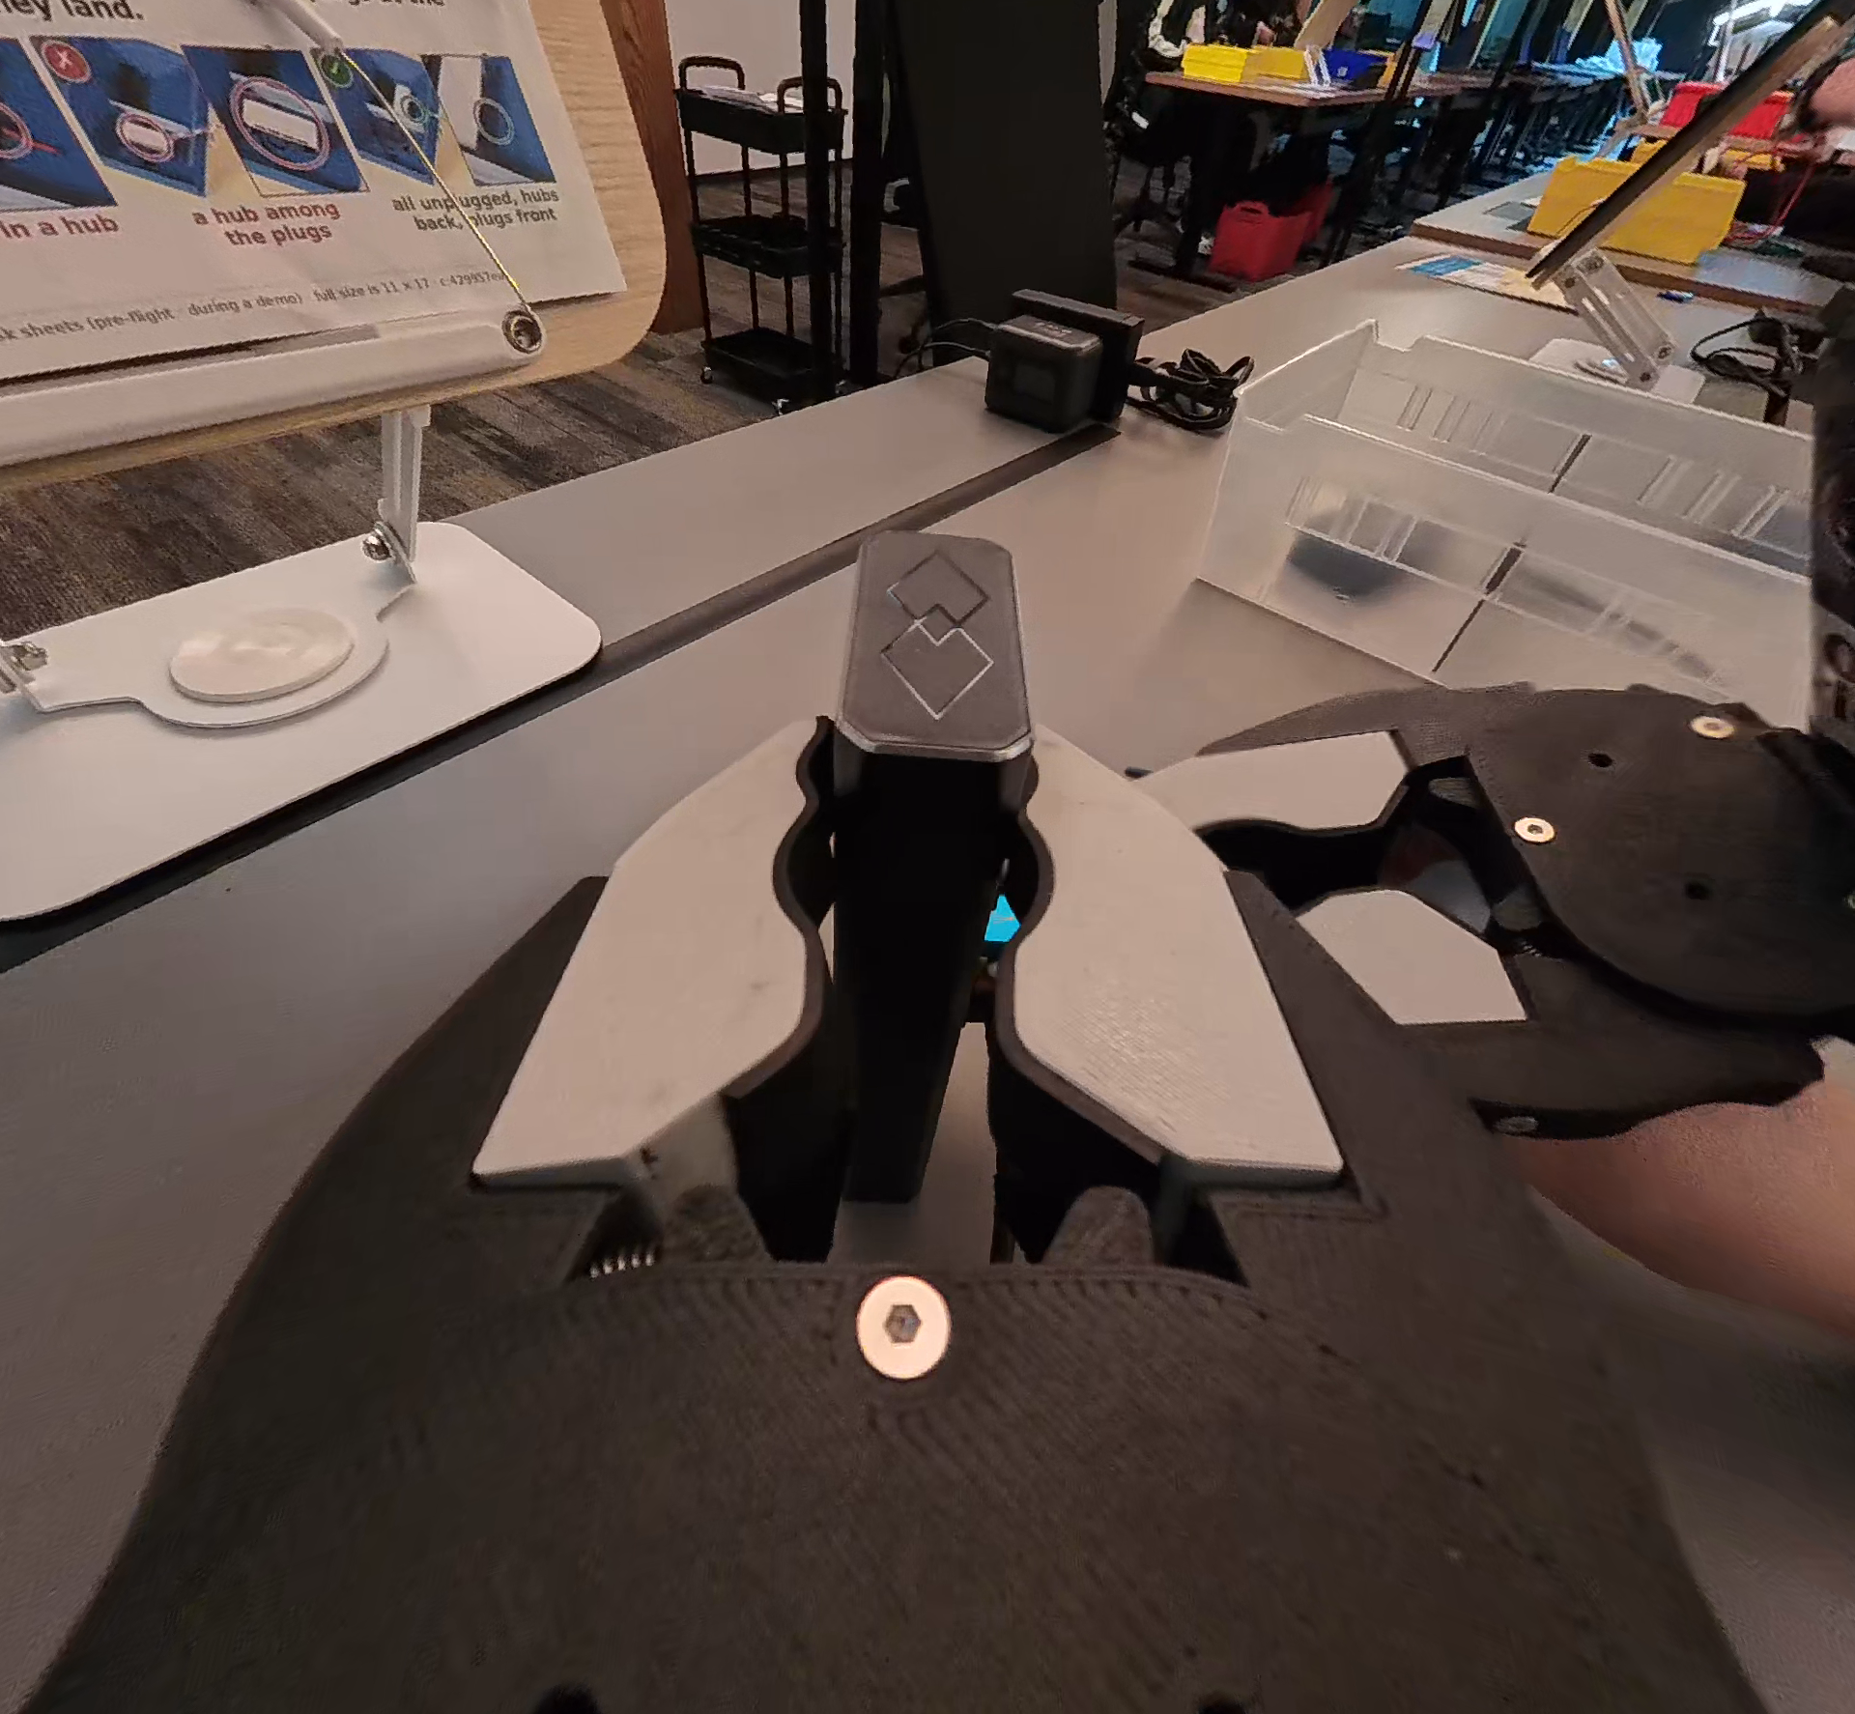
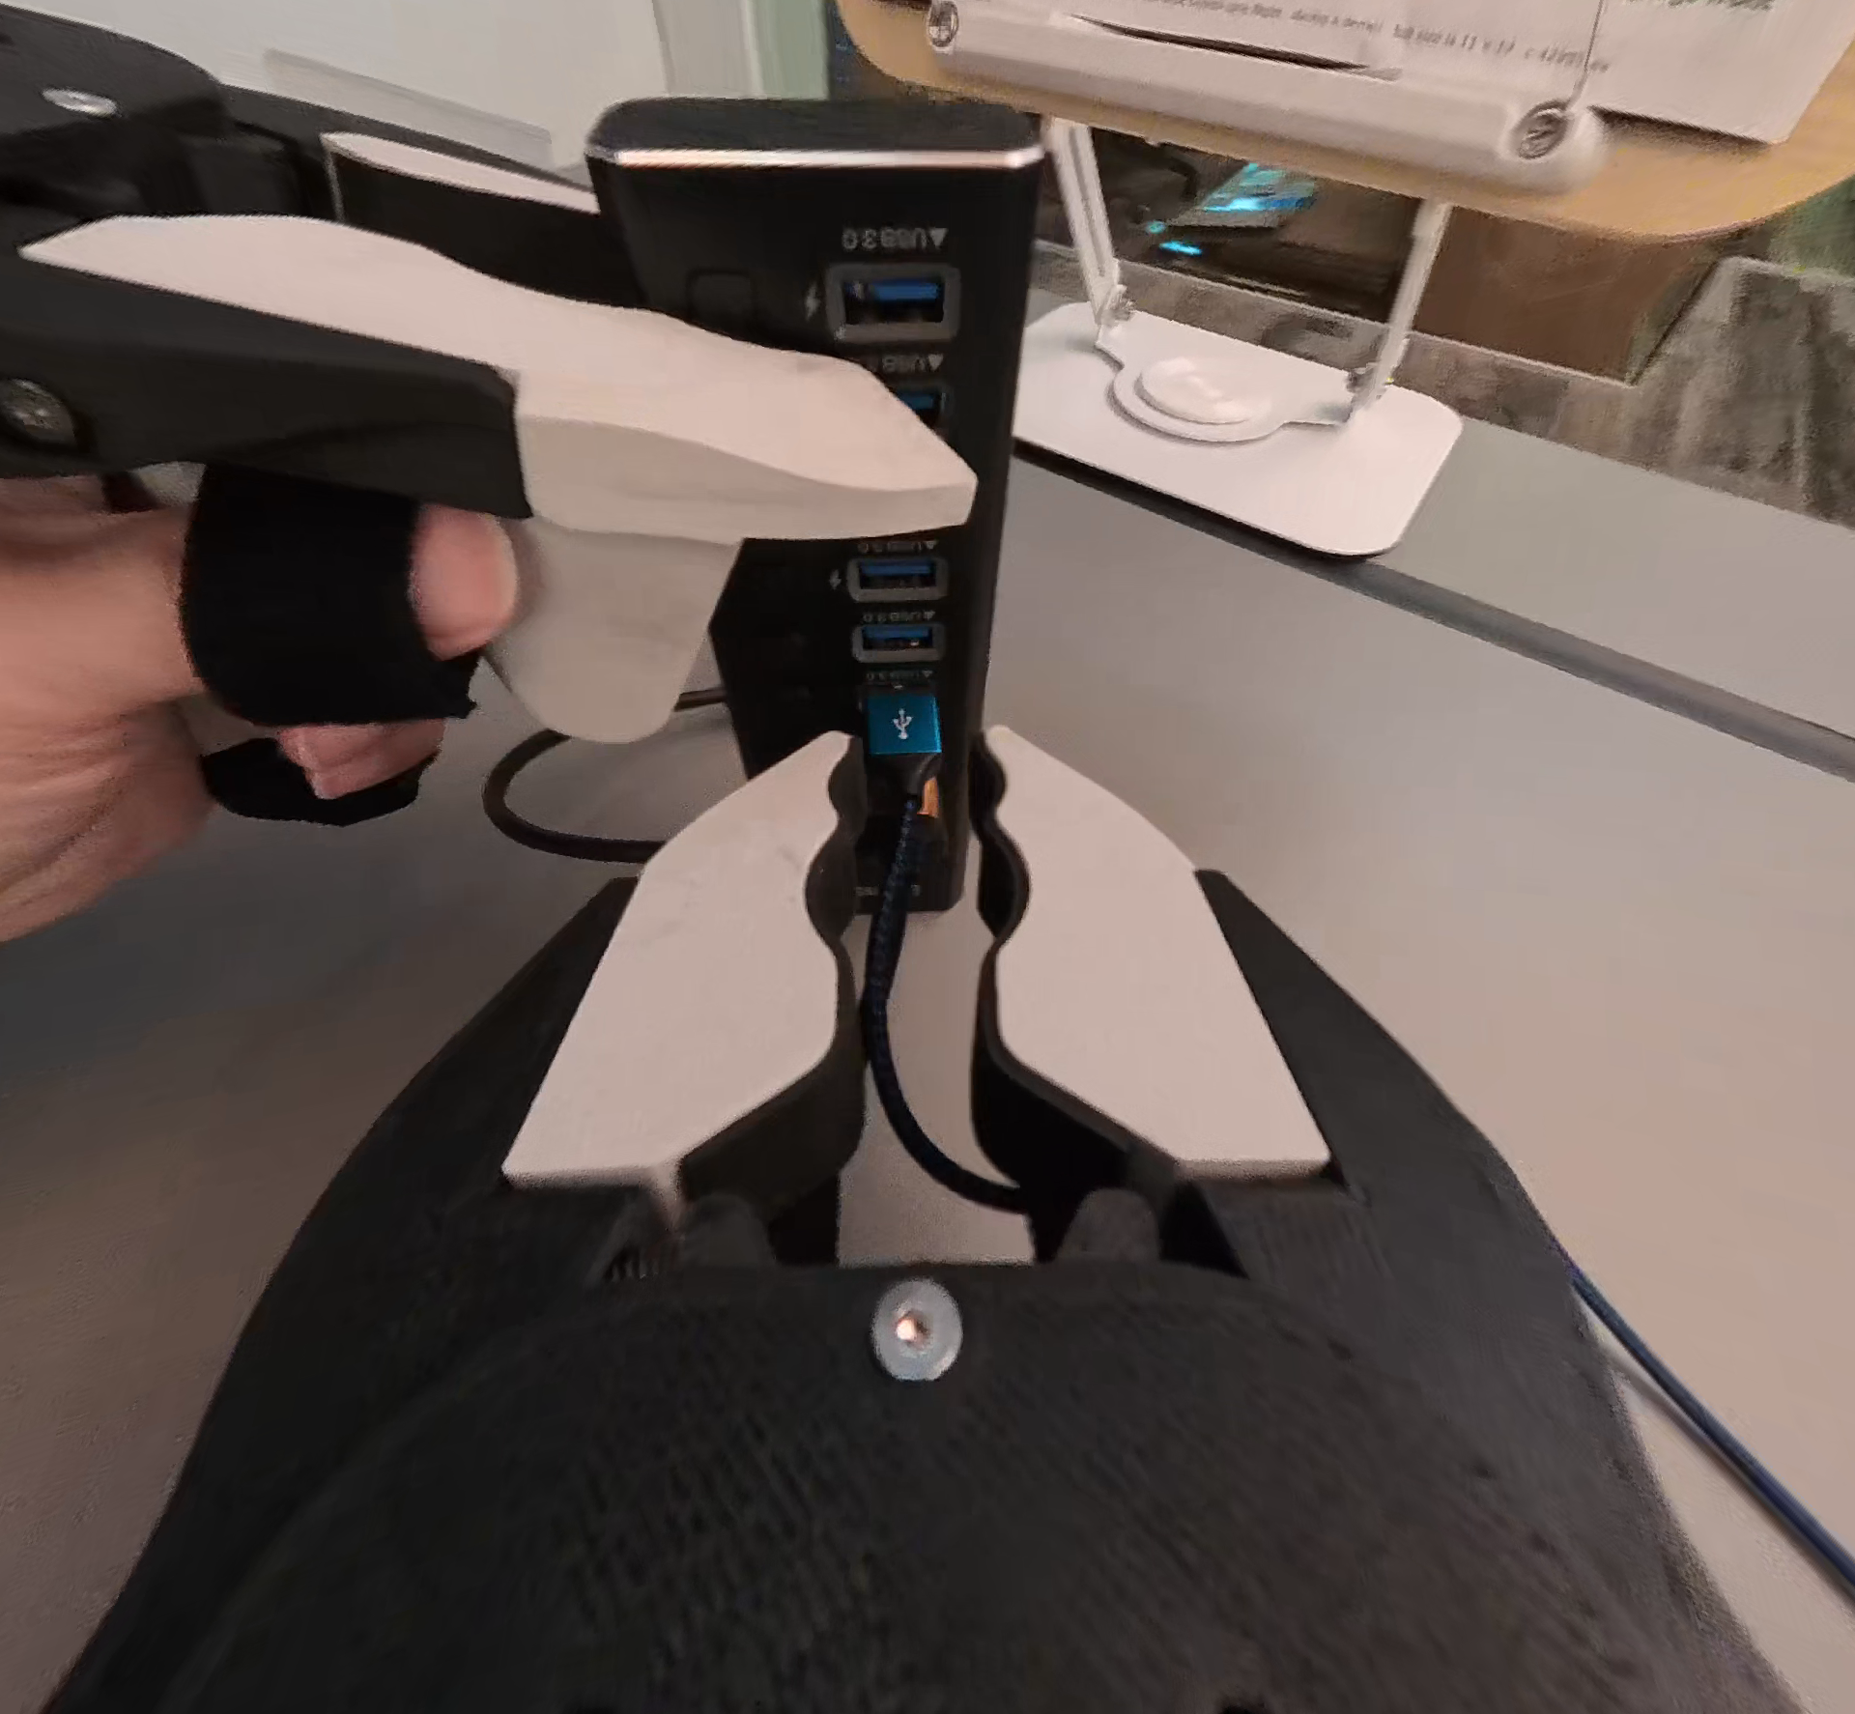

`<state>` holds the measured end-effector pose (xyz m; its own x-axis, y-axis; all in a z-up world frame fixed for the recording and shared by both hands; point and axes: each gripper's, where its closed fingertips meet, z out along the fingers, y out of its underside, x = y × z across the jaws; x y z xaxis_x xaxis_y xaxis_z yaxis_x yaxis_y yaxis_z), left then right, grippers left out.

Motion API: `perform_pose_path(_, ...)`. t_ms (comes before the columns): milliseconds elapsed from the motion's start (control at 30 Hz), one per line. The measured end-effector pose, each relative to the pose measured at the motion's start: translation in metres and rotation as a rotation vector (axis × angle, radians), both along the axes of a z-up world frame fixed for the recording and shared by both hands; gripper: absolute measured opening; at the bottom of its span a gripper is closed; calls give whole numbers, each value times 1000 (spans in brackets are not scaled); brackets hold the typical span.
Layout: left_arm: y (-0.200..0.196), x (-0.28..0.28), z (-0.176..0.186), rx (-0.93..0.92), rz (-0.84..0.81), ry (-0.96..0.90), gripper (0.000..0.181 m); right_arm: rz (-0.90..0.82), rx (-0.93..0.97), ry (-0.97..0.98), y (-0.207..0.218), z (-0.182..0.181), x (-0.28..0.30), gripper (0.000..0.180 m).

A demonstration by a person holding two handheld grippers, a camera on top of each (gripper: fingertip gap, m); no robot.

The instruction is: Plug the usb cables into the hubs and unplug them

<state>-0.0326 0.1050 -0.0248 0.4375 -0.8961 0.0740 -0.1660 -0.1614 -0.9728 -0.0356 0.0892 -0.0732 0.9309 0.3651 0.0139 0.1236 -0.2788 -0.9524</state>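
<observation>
Hub (image 1: 934,762) stands upright on the bench (image 1: 301,1013), clamped between the fingers of the left tongs (image 1: 929,762), which squeeze its narrow sides partway up. Port face points toward the right tongs (image 2: 908,762). Blue USB plug (image 2: 901,724) sits in a low port of the hub, just ahead of the right tongs' fingertips; their fingers are apart, one on each side of the plug, not visibly touching it. Braided cable (image 2: 888,993) runs back from the plug through the gap between those fingers. Clear bin (image 1: 1506,511) beyond the right tongs. Instruction sheet stand (image 1: 301,642) left of the left tongs.
</observation>
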Motion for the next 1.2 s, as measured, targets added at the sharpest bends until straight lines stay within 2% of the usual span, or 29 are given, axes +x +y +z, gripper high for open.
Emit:
perform_pose_path(33,0,0,0,1,-1,1,30,28,-5,21,-1,-1,-3,14)
perform_pose_path(333,2,-1,-1,77,39,47,28,11,36,-8,-1,-1,-2,14)
perform_pose_path(800,-8,6,-1,157,-17,84,29,68,24,-2,-11,-1,4,14)
perform_pose_path(1033,-8,7,-1,175,1,80,29,-56,25,-32,-12,-1,5,14)
perform_pose_path(1200,-10,8,-2,184,-15,87,29,24,35,-26,-14,-1,6,15)
